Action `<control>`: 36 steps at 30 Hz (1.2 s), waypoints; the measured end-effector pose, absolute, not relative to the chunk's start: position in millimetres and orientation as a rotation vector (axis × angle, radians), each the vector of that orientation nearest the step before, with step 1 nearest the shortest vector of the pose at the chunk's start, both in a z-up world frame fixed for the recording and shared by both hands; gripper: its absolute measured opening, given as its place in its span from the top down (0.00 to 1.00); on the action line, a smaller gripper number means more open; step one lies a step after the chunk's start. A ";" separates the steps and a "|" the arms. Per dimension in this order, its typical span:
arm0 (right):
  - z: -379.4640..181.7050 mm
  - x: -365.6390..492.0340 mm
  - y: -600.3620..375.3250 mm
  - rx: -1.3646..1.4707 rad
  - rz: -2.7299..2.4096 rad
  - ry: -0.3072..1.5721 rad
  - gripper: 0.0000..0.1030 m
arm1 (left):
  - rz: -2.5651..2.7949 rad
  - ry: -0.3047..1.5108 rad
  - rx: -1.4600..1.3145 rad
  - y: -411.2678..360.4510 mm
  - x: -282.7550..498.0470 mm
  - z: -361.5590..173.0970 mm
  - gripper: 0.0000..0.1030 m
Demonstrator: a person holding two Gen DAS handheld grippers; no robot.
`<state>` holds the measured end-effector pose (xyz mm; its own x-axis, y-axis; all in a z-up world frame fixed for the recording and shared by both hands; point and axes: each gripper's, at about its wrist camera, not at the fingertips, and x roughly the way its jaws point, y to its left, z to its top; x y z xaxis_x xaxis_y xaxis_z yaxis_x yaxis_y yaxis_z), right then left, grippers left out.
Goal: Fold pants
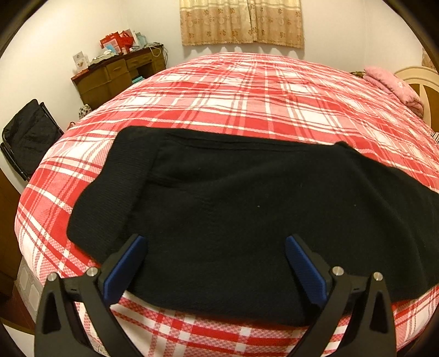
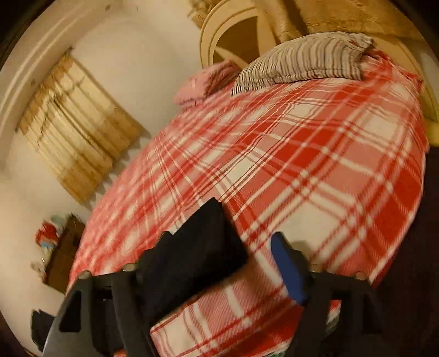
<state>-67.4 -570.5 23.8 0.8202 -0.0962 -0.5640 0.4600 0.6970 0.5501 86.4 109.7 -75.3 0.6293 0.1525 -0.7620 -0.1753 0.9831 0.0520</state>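
Black pants (image 1: 233, 208) lie spread across the red and white plaid bed (image 1: 247, 93), waistband to the left, legs running off right. My left gripper (image 1: 215, 244) is open, its blue-padded fingers (image 1: 126, 263) spread above the near edge of the pants, holding nothing. In the tilted, blurred right wrist view, my right gripper (image 2: 219, 247) is open over the bed (image 2: 315, 164). The end of the pants (image 2: 197, 252) lies in front of its left finger, which is hidden; the right blue pad (image 2: 288, 269) shows.
A wooden desk (image 1: 118, 77) with clutter stands at the far left by the wall. A black bag on a chair (image 1: 30, 134) is at the left. A pink blanket (image 1: 392, 85) and a striped pillow (image 2: 299, 60) lie by the headboard. Curtains (image 1: 241, 22) hang behind.
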 end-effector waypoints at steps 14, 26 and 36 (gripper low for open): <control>4.3 -18.4 -535.8 0.603 -0.421 0.662 0.67 | 0.126 0.872 -0.073 115.6 76.1 -65.5 0.00; 64.6 5.9 -455.8 0.364 -0.187 0.625 0.89 | 0.139 0.822 -0.093 132.2 71.5 -50.7 0.00; 7.4 44.2 -225.2 -0.142 0.238 0.750 0.89 | 0.123 0.815 -0.104 134.4 68.6 -50.2 0.00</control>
<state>44.2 -225.2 7.4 0.7061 0.1634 -0.6890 -0.2642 0.9635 -0.0423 68.6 134.4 -50.2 0.6793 0.0691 -0.7306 -0.1492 0.9878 -0.0453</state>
